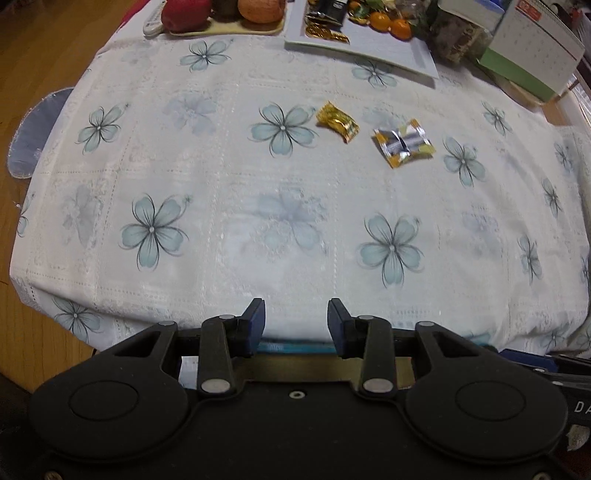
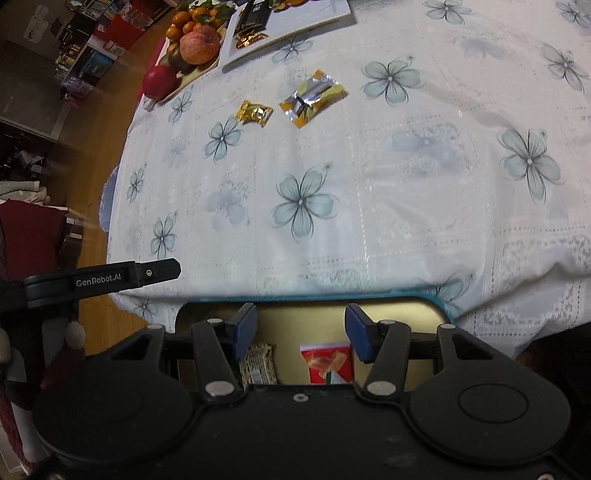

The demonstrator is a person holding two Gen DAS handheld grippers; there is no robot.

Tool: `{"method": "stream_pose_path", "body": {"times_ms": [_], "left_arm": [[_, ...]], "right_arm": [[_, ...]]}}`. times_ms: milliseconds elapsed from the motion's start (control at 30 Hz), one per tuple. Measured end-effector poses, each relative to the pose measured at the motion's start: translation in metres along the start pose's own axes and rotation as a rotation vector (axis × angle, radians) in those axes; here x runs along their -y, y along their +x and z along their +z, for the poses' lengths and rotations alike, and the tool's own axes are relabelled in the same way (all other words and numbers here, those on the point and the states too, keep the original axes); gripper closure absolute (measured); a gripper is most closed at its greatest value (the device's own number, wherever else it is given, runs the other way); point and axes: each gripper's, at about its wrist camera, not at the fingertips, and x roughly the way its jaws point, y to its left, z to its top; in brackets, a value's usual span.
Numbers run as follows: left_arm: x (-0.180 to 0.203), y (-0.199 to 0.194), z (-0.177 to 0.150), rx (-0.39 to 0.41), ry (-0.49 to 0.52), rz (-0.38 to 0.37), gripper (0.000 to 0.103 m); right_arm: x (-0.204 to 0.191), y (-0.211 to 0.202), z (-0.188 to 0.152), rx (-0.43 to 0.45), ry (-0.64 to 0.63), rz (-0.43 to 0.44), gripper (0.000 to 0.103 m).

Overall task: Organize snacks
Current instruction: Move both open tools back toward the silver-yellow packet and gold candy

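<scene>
Left tongs [image 1: 296,320]: released, nothing between the fingers, over the near worktop edge.
Right tongs [image 2: 301,334]: released, empty, above the gold tin [image 2: 413,314].
Tin contents: two packets visible, one pale [image 2: 260,363], one red [image 2: 327,363].
Loose snacks: two, well beyond the tin; gold candy [image 2: 255,112], silver-yellow packet [image 2: 314,98] just right of it.
Long axes: both lie diagonally.
Nearer arm: cannot tell; both stand well apart from the snacks.
Beyond: white tray [image 2: 295,31], fruit plate [image 2: 195,72].

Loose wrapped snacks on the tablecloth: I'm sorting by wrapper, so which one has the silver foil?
The larger silver-and-yellow packet, lying nearer the calendar side. The small candy beside it is all gold, with no silver.
</scene>
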Motion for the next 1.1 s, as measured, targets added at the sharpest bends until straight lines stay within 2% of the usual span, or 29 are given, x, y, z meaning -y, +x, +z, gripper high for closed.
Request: {"method": "stream_pose_path", "body": {"times_ms": [367,533,667,900,1100], "left_arm": [[-0.017,0.037,0.056,0.076,-0.112,0.069,0.057],[-0.028,0.051,0.067,0.06,-0.148,0.075,0.057],[-0.035,0.053,0.073,0.037,-0.192,0.031,0.057],[-0.039,0.049,0.078,0.046,-0.214,0.017,0.057],[-0.04,0.045,0.078,0.045,-0.213,-0.011,0.057]], "right_arm": [[-0.018,0.036,0.09,0.052,0.031,-0.078,0.047],[-0.023,0.059,0.132,0.117,0.071,-0.122,0.047],[-0.02,0.085,0.162,0.133,0.155,-0.13,0.048],[-0.015,0.122,0.193,0.137,0.317,-0.147,0.048],[-0.024,0.139,0.208,0.149,0.348,-0.193,0.048]]}}
